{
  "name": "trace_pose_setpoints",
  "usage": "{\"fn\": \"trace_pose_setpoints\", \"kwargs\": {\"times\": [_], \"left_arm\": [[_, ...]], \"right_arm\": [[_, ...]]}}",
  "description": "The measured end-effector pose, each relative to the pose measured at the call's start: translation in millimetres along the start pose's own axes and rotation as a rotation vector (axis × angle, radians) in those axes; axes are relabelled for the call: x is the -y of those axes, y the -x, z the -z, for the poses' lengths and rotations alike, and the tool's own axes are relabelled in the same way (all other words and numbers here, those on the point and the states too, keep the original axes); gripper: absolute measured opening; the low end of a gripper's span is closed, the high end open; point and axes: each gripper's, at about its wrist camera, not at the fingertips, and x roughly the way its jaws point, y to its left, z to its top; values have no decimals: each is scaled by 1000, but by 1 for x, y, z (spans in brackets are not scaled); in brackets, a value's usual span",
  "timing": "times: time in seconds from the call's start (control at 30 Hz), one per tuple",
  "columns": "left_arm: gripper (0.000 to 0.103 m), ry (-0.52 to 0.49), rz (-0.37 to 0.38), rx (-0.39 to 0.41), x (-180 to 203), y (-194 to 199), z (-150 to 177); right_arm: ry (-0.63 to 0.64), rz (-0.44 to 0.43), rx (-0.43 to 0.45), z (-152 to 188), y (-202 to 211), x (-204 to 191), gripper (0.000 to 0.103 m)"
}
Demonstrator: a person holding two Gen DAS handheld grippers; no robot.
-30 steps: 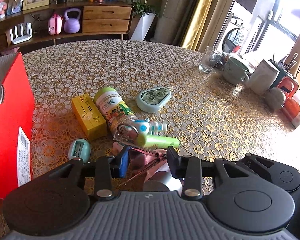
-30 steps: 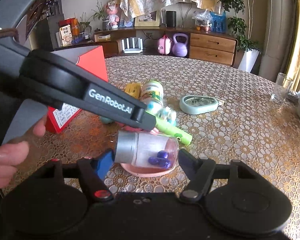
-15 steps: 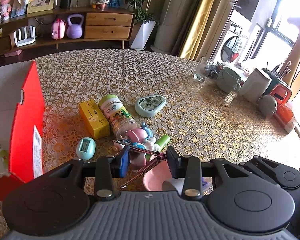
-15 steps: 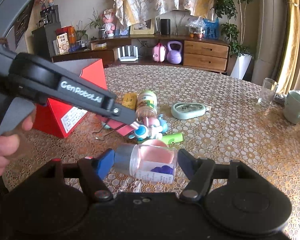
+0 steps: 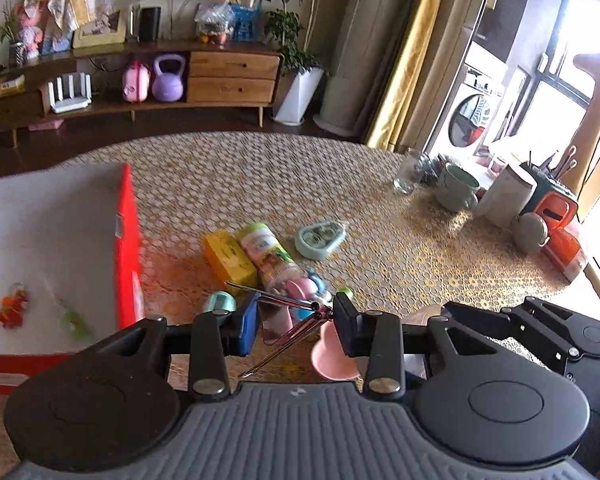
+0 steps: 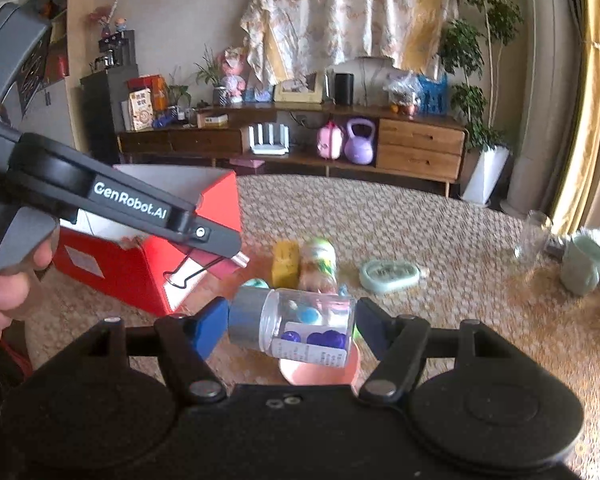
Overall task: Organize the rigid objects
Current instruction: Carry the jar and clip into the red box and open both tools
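Observation:
My left gripper point(image 5: 296, 322) is shut on a pink binder clip point(image 5: 278, 314) with metal wire handles, held above the table; it shows in the right wrist view point(image 6: 204, 266) near the open red box point(image 6: 156, 268). My right gripper point(image 6: 288, 326) is shut on a clear jar point(image 6: 300, 326) with a silver lid and purple pieces inside, lying sideways between the jaws. On the table lie a yellow box point(image 5: 228, 260), a green-capped bottle point(image 5: 268, 252), a teal case point(image 5: 320, 238) and small toys point(image 5: 304, 288).
The red box point(image 5: 128, 240) with a white inside holds a few small items at the left. A pink dish point(image 5: 334, 360) lies under the grippers. A glass point(image 5: 408, 176), mug point(image 5: 456, 188) and containers stand at the right edge.
Both grippers have risen and pulled back with their objects; the left one has swung left toward the red box, whose inside now shows.

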Motion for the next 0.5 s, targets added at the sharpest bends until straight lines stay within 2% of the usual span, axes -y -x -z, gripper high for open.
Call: {"fn": "trace_pose_setpoints", "kwargs": {"times": [0.23,0.5], "left_arm": [[39,-11,-59,39,-25,31,-13],[39,21,-124,66,-74,56,-31]], "right_arm": [[23,-38,29,-31,-5,-21,69],[84,-83,50,-61,-23,-58,69]]}}
